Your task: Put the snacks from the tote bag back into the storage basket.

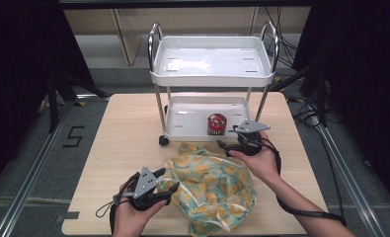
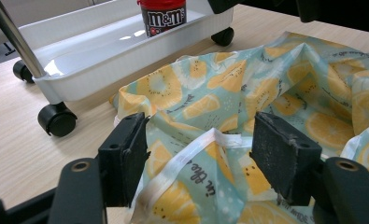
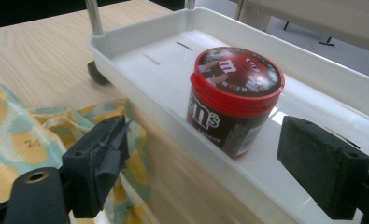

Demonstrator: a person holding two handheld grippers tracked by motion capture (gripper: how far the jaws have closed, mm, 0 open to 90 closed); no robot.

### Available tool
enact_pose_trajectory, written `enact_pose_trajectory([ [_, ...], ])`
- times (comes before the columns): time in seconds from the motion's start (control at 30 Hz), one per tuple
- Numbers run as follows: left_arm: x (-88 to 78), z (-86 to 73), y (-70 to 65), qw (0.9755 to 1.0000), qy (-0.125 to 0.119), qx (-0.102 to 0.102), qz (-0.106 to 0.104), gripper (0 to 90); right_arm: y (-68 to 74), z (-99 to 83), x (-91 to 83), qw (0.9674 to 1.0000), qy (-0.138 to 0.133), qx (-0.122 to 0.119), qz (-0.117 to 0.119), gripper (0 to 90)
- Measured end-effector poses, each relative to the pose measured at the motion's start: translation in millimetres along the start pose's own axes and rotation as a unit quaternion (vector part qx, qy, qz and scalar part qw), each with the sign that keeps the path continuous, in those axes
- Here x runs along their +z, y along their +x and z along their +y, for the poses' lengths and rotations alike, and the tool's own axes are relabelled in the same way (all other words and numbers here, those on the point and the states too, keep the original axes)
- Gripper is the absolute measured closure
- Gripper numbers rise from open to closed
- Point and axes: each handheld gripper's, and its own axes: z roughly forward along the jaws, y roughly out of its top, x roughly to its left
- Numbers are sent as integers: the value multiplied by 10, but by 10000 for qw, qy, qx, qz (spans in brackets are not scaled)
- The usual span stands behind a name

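A crumpled teal plastic bag printed with yellow lemon slices (image 1: 210, 186) is spread on the light wooden tabletop (image 1: 128, 143), just in front of a white two-tier trolley (image 1: 212, 74). The left claw (image 2: 201, 158) is held wide open, with the bag's white-banded rim (image 2: 187, 156) lying between its jaws, ungripped. The right claw (image 3: 205, 158) is also held wide open and empty, facing a red-lidded brown candy tub (image 3: 233, 100) standing upright in the trolley's lower tray (image 3: 140, 70).

Our left gripper (image 1: 169, 180) black with grey three-cornered plate and looped cable, our right gripper (image 1: 225, 137) likewise, square black pads (image 3: 323, 165) on jaws, our forearms bare of sleeves
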Motion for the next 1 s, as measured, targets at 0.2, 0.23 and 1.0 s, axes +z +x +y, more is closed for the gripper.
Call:
enact_pose_trajectory([
  [0.2, 6, -2, -4, 10000, -11, -15, -20, 355, -20, -51, -100, 9997, 34, -242, 28, 176],
  [0.23, 6, -2, -4, 10000, -11, -15, -20, 355, -20, -51, -100, 9997, 34, -242, 28, 176],
  [1.0, -17, -2, 32, 10000, -11, 97, 2, 355, 52, -240, -324, 9999, 49, -119, 71, 178],
])
